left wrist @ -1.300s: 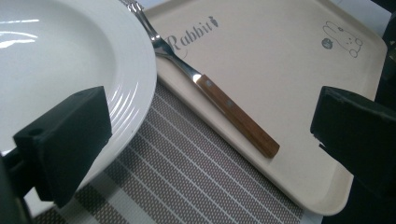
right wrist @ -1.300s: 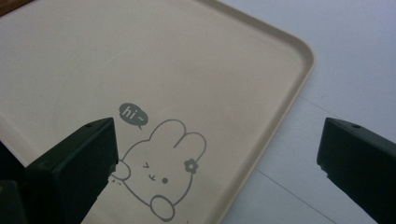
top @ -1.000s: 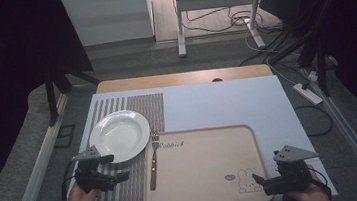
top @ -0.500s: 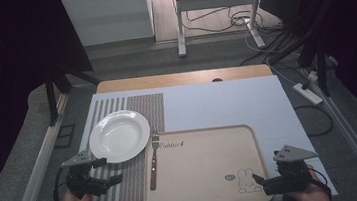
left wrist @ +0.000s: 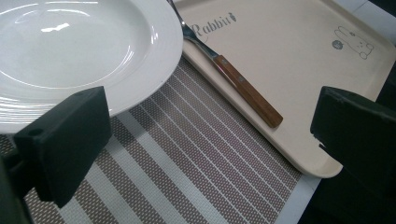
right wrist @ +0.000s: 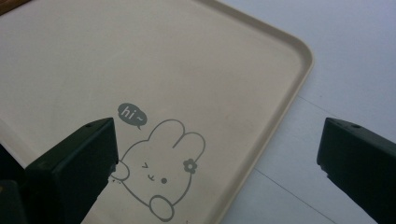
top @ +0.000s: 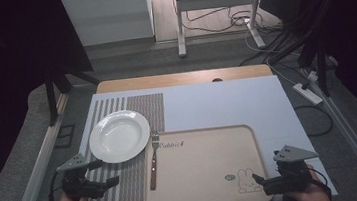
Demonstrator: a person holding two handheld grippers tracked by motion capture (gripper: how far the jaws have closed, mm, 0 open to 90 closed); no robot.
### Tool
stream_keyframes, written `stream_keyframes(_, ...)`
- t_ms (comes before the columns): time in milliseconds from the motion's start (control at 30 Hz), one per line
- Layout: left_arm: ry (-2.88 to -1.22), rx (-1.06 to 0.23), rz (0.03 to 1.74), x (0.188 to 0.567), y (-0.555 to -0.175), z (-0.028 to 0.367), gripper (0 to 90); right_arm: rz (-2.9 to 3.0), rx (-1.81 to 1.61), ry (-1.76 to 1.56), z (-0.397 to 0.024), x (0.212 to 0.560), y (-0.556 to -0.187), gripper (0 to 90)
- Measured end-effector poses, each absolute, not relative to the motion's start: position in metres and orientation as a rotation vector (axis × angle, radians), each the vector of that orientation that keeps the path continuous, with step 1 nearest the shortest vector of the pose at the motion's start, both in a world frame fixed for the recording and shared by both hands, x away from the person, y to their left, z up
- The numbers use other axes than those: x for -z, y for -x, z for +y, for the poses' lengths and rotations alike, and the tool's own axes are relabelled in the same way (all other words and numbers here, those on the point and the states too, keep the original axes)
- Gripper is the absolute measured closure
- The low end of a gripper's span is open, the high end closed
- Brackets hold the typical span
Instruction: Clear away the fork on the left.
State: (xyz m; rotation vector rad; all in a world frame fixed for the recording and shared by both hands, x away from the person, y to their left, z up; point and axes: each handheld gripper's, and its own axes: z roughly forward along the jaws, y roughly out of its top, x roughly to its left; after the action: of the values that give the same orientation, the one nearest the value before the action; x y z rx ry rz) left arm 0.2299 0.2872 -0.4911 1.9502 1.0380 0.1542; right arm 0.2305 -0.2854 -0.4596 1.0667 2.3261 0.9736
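A white plate [top: 119,136] [left wrist: 79,51] rests on a striped placemat [top: 129,178] [left wrist: 187,158] at the left. To its right lies a beige tray [top: 208,167] [left wrist: 289,51] [right wrist: 140,70] with a rabbit drawing [top: 245,180] [right wrist: 161,172]. A wooden-handled fork [top: 152,161] [left wrist: 238,81] lies along the tray's left rim. My left gripper [top: 106,183] [left wrist: 210,144] is open, low over the placemat just below the plate. My right gripper [top: 259,183] [right wrist: 219,163] is open over the tray's near right corner, with nothing between its jaws.
A pale blue table surface [top: 217,104] extends behind the tray, with a wooden strip [top: 184,78] along its far edge. Metal rails run along both table sides. Cables and a power strip [top: 308,93] lie on the floor at the right.
The left gripper has drawn back toward the near left edge of the placemat, away from the plate. The right gripper has stayed put.
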Motion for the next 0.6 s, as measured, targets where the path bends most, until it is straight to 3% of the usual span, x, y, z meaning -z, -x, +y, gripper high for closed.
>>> stream_keyframes(600, -1.942, -0.220, 1.049, 0.488, -0.217, 0.291, 0.0, 2.317, -0.981, -1.063, -0.286, 0.459, -0.230, 0.0)
